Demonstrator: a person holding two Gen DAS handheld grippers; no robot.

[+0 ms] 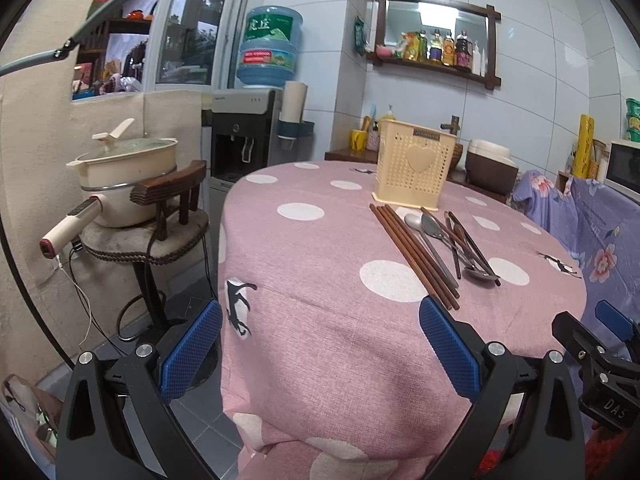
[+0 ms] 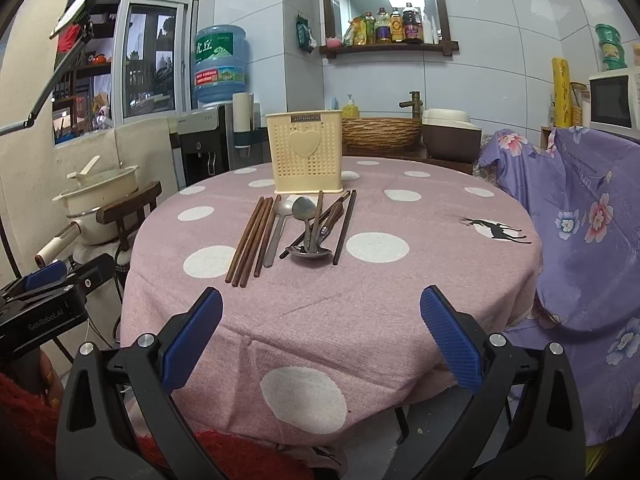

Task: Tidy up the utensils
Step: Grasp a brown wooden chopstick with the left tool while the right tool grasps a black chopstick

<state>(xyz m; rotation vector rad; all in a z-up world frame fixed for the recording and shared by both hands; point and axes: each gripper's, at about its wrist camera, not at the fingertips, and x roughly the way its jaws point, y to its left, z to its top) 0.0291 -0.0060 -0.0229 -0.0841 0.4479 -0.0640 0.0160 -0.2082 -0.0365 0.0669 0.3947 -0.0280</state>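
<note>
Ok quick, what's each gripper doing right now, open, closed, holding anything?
Left gripper: open, holding nothing, short of the chopsticks.
Right gripper: open, holding nothing, over the near table edge.

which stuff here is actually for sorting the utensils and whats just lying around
For the job: chopsticks, spoons, utensil holder, left gripper and right gripper, both open and empty.

Just lying about: pot, water bottle, wicker basket, microwave, sauce bottles, floral cloth.
</note>
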